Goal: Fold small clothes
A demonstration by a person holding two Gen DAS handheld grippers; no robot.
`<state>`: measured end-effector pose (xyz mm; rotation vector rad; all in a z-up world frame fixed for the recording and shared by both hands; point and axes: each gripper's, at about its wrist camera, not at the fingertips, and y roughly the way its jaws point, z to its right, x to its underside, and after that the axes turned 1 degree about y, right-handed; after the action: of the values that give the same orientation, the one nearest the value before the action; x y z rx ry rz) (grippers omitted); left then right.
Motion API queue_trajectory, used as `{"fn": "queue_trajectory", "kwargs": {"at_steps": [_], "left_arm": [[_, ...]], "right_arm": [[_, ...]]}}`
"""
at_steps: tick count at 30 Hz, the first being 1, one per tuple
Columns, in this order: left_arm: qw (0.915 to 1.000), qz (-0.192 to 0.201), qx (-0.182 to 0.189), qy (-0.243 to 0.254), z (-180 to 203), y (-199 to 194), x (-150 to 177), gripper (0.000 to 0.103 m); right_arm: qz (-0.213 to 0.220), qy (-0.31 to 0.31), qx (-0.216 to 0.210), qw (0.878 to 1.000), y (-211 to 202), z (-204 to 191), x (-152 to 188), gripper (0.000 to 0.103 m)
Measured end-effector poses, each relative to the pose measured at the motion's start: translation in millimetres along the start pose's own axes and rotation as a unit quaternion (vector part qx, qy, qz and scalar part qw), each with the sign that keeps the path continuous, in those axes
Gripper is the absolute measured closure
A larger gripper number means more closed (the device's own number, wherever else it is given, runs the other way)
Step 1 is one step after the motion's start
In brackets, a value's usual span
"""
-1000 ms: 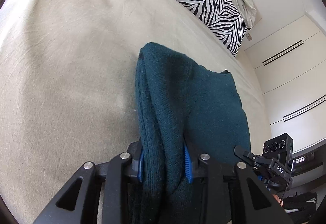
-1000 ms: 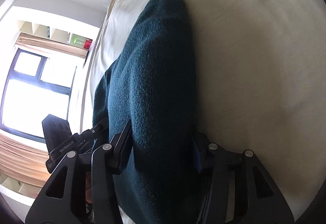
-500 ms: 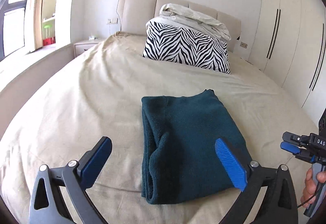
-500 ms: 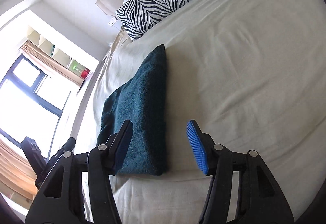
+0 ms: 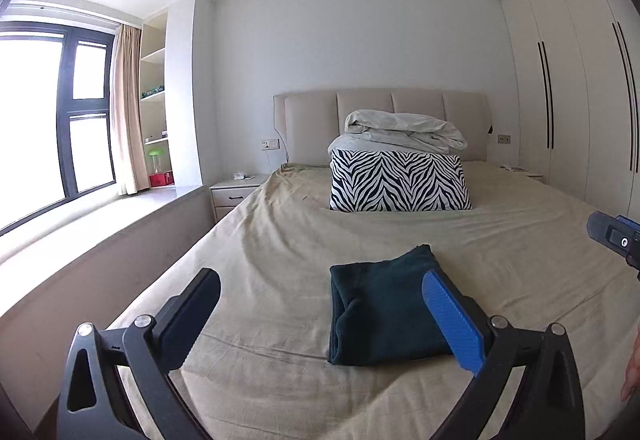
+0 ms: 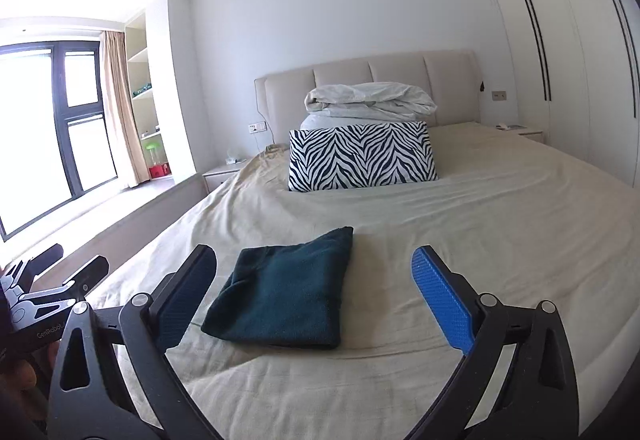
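Blue-padded jaws stood released above a folded garment on the bed.

Nothing was between the jaws of the left gripper [image 5: 320, 320], which stood wide, nor of the right gripper [image 6: 316, 296], which were opening. Beyond them the dark teal sweater [image 6: 286, 296] lay folded on the beige bedsheet [image 6: 480, 220], with the zebra pillow [image 6: 362, 156] at 12 o'clock. To finish well, I judge both grippers should keep clear of the bundle, so no edge is dragged open.

Zebra pillow [image 5: 400, 182], crumpled duvet [image 5: 404, 130], beige bed [image 5: 280, 232], wardrobe [image 5: 580, 88]
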<state>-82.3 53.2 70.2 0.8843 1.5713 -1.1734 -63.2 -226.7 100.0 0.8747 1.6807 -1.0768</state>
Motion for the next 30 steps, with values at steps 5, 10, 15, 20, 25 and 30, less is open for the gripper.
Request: {"fn": "queue_trajectory", "kwargs": {"at_steps": [5, 10, 15, 20, 25, 30], "left_arm": [[0.9993, -0.037, 0.004, -0.009, 3.2, -15.2, 0.0, 0.0], [0.995, -0.098, -0.006, -0.019, -0.4, -5.7, 15.3, 0.0], [0.9876, -0.151, 0.014, -0.04, -4.6, 5.9, 42.3, 0.0], [0.9824, -0.181, 0.02, -0.044, -3.0, 15.7, 57.8, 0.0], [0.9774, -0.204, 0.019, -0.051, -6.2, 25.1, 67.8, 0.0], [0.9766, -0.21, 0.015, -0.045, -5.4, 29.4, 72.3, 0.0]], "right_arm": [[-0.017, -0.004, -0.009, 1.0, -33.9, -23.0, -11.1, 0.002], [-0.061, -0.019, 0.014, 0.998, -41.3, -39.2, -4.6, 0.002], [-0.108, -0.006, 0.029, 0.994, -24.2, -43.5, 15.8, 0.002], [-0.123, -0.016, 0.039, 0.992, -7.8, -49.1, 35.2, 0.002], [-0.141, -0.012, 0.054, 0.989, 15.1, -45.5, 49.5, 0.002], [-0.155, -0.009, 0.064, 0.986, 30.0, -40.0, 59.5, 0.002]]}}
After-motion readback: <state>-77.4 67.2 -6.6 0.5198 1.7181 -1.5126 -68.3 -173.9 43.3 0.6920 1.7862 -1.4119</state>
